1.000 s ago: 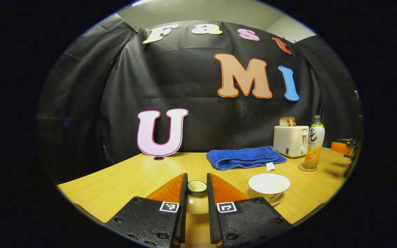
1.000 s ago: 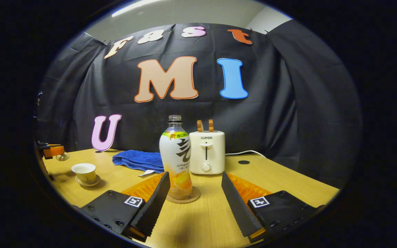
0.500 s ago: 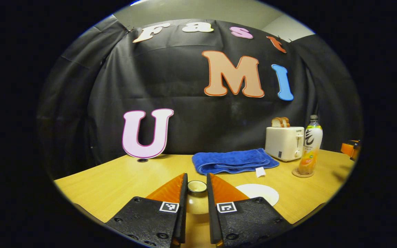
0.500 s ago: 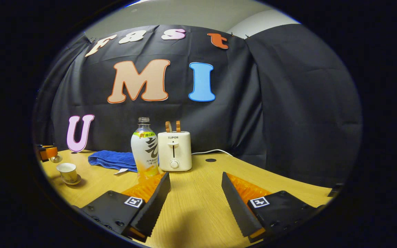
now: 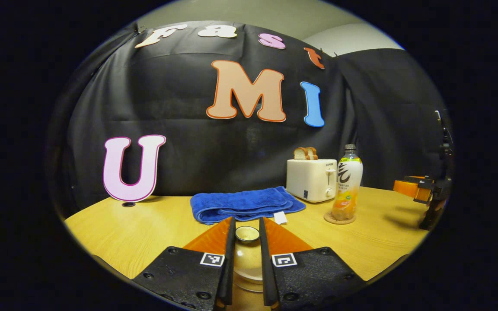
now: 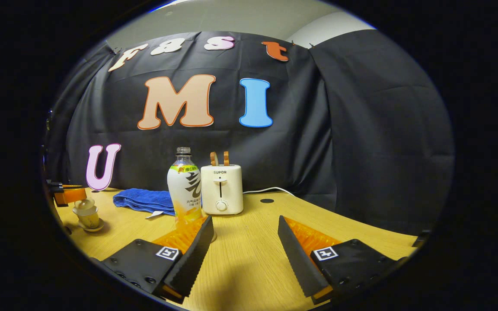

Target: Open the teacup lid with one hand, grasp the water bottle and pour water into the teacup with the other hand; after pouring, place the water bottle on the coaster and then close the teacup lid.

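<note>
My left gripper [image 5: 247, 223] is shut on the knob of the pale teacup lid [image 5: 247, 234]. In the right gripper view the lid [image 6: 84, 204] is over the teacup [image 6: 89, 220] on its saucer [image 6: 92, 228], with the left gripper [image 6: 68, 194] on top. I cannot tell whether lid and cup touch. The water bottle [image 5: 347, 185] stands upright on the round coaster [image 5: 339, 218]. In the right gripper view, my right gripper [image 6: 244, 223] is open and holds nothing. The bottle [image 6: 185, 190] stands ahead of its left finger. The right gripper [image 5: 422, 194] also shows at the far right of the left gripper view.
A folded blue towel [image 5: 242, 204] lies at the back of the wooden table [image 5: 145, 229]. Beside the bottle stands a white toaster [image 5: 311, 179] holding bread, its cord [image 6: 270, 190] trailing right. There is a small dark hole [image 6: 266, 201] in the tabletop.
My left gripper has carried the lid rightwards and now holds it over the teacup. My right gripper has drawn back from the bottle, which stays on the coaster.
</note>
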Demonstrator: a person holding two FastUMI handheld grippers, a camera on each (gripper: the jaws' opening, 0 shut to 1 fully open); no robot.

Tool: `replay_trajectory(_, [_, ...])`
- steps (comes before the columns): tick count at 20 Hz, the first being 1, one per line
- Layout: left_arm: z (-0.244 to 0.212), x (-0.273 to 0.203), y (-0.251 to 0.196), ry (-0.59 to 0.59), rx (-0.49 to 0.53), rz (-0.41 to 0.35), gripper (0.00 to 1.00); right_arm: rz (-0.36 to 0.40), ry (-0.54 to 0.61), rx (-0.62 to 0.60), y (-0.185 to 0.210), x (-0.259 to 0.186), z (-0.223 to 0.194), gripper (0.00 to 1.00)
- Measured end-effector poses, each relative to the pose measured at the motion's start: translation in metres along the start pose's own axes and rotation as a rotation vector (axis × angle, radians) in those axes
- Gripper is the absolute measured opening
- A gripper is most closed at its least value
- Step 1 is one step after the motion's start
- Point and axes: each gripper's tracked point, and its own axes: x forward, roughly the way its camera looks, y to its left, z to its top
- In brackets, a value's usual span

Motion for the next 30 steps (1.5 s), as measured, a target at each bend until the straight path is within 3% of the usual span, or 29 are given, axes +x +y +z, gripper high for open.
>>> replay_trajectory(5, [-0.004, -0.007, -0.021, 0.034, 0.007, -0.097, 0.25, 0.008, 0.001, 0.001, 0.002, 0.001, -0.001, 0.92])
replay_trajectory(13, [-0.010, -0.010, -0.020, 0.082, 0.018, -0.089, 0.25, 0.019, 0.002, 0.001, 0.003, 0.000, -0.001, 0.96])
replay_trajectory(16, [-0.007, -0.011, -0.018, 0.072, 0.008, -0.081, 0.30, 0.020, 0.002, 0.001, 0.003, 0.001, -0.001, 0.92])
replay_trajectory(17, [-0.008, -0.010, -0.018, 0.070, 0.007, -0.079, 0.37, 0.021, 0.002, 0.002, 0.003, 0.000, -0.001, 0.92])
replay_trajectory(19, [-0.006, -0.013, -0.015, 0.062, 0.002, -0.068, 0.70, 0.022, 0.002, 0.002, 0.003, 0.001, -0.001, 0.92])
replay_trajectory(21, [-0.003, -0.012, -0.013, 0.053, 0.000, -0.058, 0.96, 0.023, 0.002, 0.002, 0.003, 0.001, -0.001, 0.92])
replay_trajectory(27, [0.004, -0.022, -0.006, -0.004, 0.008, -0.012, 0.98, 0.023, 0.002, 0.002, 0.003, 0.000, -0.001, 0.96])
replay_trajectory(28, [0.005, -0.024, -0.003, -0.006, 0.006, -0.002, 0.98, 0.022, 0.002, 0.002, 0.003, 0.000, -0.001, 0.92])
replay_trajectory(30, [0.003, -0.030, 0.008, -0.001, 0.008, 0.048, 0.98, 0.022, 0.002, 0.002, 0.003, 0.000, -0.001, 0.96])
